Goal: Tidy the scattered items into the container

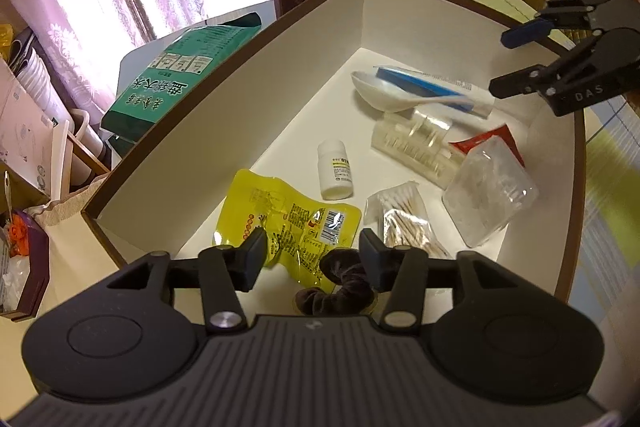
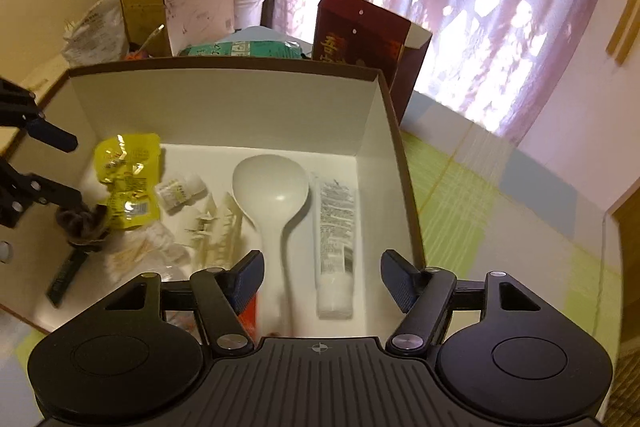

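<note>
Inside smooth white-walled box (image 1: 240, 99): glossy crinkled yellow pouch (image 1: 288, 215), fuzzy dark scrunchie (image 1: 340, 287).

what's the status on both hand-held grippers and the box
Left hand-held gripper open over hair tie. Right hand-held gripper open, empty. Items sit inside box. Nothing blocking.

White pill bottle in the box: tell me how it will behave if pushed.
The pill bottle lies on its side, so it will probably roll. Its smooth plastic may slip in a claw. It looks small and likely light, easily knocked against the yellow pouch.
</note>
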